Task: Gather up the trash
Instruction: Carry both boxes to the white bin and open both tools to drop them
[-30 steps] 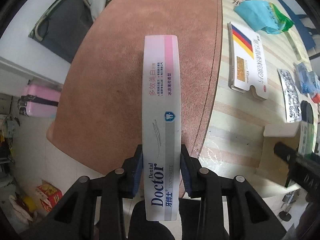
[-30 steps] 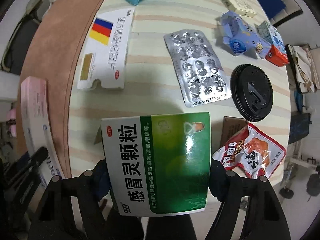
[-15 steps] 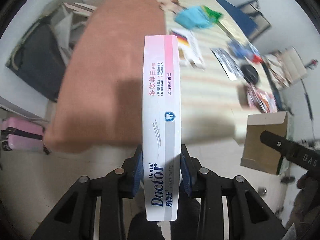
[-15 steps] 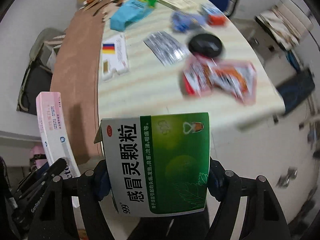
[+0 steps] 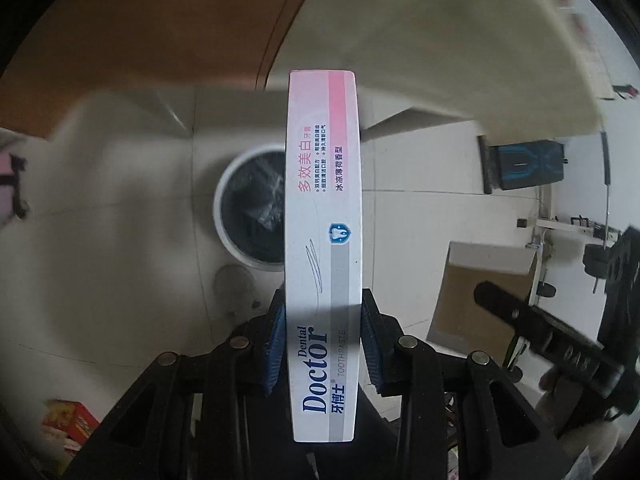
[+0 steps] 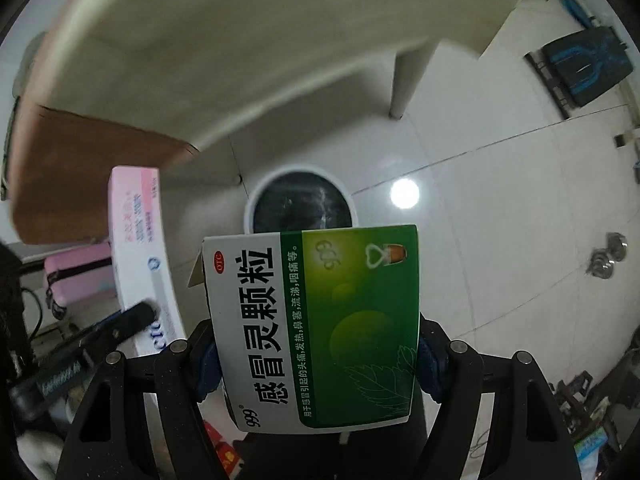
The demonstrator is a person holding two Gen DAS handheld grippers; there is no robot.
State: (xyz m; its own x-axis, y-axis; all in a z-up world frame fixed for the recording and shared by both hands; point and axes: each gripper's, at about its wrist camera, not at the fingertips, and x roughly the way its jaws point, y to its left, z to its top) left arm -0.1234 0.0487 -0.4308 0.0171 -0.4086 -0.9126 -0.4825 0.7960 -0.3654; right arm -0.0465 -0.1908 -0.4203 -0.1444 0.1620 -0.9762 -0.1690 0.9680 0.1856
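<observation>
My left gripper (image 5: 323,340) is shut on a long white and pink toothpaste box (image 5: 324,216) that sticks out ahead of the fingers. Below it on the floor stands a round white trash bin (image 5: 248,208) lined with a black bag, partly hidden by the box. My right gripper (image 6: 318,356) is shut on a green and white medicine box (image 6: 316,328). The same trash bin (image 6: 300,204) shows just beyond that box's far edge. The toothpaste box (image 6: 138,256) and the left gripper's finger appear at the left of the right wrist view.
The table edge (image 5: 440,40) with its brown cover (image 5: 140,20) hangs over the upper part of both views, and a table leg (image 6: 408,80) stands near the bin. A pink case (image 6: 76,276) sits at left, a dark bag (image 5: 524,164) at right. White tiled floor surrounds the bin.
Both grippers have swung off the tabletop and downward with their boxes. The table's trash items have left view; the floor and the trash bin now lie under the boxes.
</observation>
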